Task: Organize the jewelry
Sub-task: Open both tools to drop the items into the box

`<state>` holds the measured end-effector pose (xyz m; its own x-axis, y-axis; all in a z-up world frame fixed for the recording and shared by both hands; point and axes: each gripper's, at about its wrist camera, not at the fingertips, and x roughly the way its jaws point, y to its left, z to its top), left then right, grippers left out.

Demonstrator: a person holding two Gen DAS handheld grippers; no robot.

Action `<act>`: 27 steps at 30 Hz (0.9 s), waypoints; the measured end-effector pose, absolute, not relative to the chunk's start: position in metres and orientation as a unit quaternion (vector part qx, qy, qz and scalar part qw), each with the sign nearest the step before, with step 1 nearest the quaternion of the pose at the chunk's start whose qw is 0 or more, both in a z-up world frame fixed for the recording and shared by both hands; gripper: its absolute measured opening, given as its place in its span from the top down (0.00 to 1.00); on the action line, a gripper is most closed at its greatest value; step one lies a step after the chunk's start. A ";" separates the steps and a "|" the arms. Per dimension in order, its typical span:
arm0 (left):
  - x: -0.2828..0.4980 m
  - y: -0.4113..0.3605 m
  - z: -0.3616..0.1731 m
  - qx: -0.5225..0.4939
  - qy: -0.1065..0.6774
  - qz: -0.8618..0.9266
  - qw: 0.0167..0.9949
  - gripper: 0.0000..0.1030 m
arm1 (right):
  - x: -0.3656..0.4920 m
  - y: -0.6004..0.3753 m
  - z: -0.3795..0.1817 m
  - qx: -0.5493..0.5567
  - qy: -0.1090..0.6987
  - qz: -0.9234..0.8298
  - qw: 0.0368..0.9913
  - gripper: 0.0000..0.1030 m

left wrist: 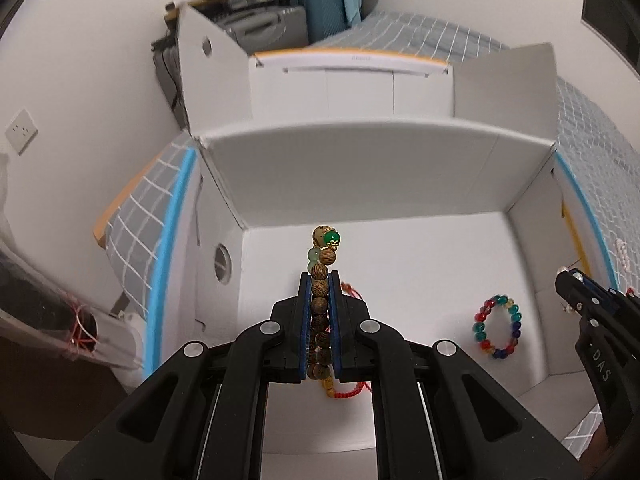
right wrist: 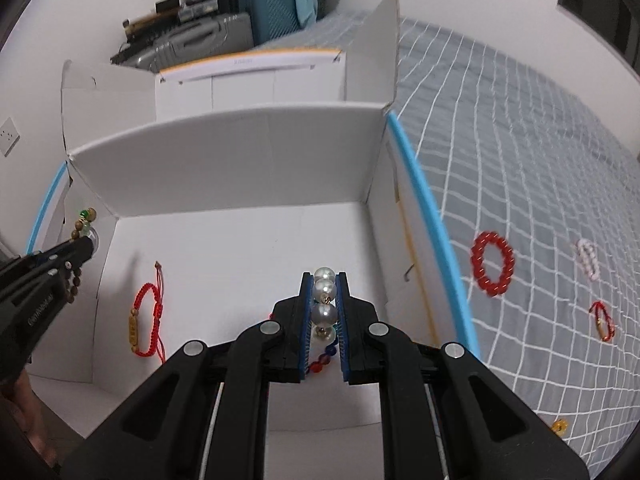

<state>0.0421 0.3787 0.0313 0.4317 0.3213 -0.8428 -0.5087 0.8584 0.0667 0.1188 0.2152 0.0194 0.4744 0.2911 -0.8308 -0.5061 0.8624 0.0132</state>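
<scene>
Two round-beaded bracelets, wooden bracelet (left wrist: 320, 292) and pearl bracelet (right wrist: 325, 300)

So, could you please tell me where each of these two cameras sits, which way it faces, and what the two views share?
Left wrist: on the left gripper, looking steeply down into the open white cardboard box; its jaws clamp a brown wooden bead bracelet; the right gripper shows at the right edge.
Right wrist: on the right gripper, facing down into the same box, clamping a white pearl bracelet; the left gripper shows at the left edge.
Shared: box, red cord bracelet, multicoloured glass bead bracelet, grey checked bedspread.
</scene>
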 end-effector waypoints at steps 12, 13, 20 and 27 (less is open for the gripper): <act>0.052 0.382 0.010 -0.125 0.531 0.216 0.810 0.93 | 0.133 0.235 -0.001 -0.135 0.522 0.230 0.810 0.90; 0.052 0.382 0.010 -0.126 0.530 0.216 0.810 0.93 | 0.134 0.236 -0.003 -0.136 0.527 0.228 0.808 0.90; 0.050 0.385 0.009 -0.128 0.530 0.222 0.808 0.93 | 0.139 0.238 -0.007 -0.138 0.538 0.221 0.801 0.90; 0.050 0.386 0.008 -0.129 0.532 0.223 0.806 0.92 | 0.138 0.238 -0.007 -0.138 0.540 0.221 0.800 0.90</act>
